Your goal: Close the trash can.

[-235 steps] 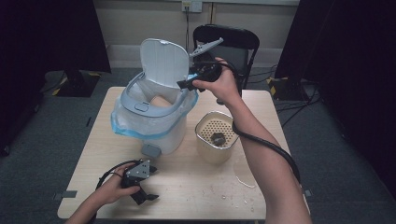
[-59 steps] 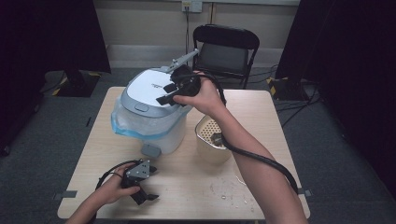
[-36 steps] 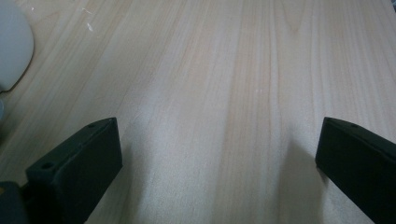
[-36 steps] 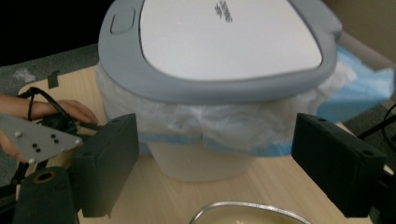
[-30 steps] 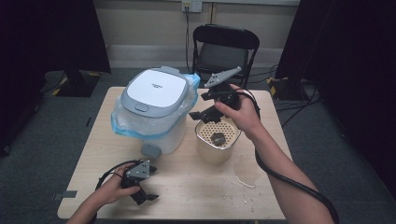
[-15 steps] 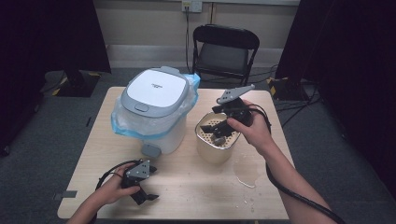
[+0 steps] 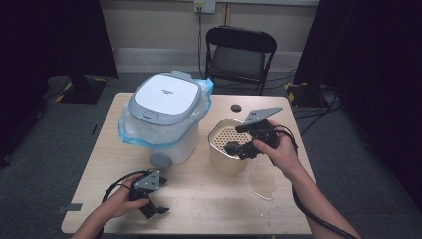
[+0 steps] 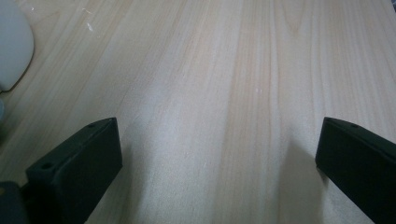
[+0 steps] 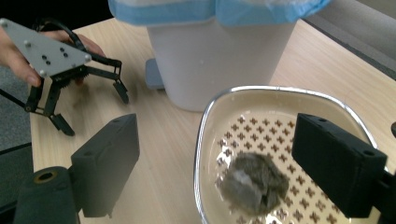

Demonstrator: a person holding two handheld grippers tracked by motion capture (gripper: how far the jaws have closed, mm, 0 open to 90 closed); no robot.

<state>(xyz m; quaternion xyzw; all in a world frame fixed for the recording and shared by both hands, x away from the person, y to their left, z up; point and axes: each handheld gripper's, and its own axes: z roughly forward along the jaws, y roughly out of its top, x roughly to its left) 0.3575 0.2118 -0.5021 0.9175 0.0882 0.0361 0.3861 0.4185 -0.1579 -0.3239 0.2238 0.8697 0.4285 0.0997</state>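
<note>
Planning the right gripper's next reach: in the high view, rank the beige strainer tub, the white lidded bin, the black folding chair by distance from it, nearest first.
1. Beige strainer tub, directly under the right gripper.
2. White lidded bin, to its left.
3. Black folding chair, beyond the table's far edge.

black jaws, grey plates — trailing cables

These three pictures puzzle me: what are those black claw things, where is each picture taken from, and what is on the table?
A person holds a hand-worked claw in each hand; there is no robot arm. The high view looks down on the wooden table. The other two come from cameras riding on the claws. The left claw rests open over bare wood. The right claw hangs open over a cream strainer basket with a grey wet clump inside. Beside it stands a white lidded bin lined with a blue bag. Neither claw holds anything.
</note>
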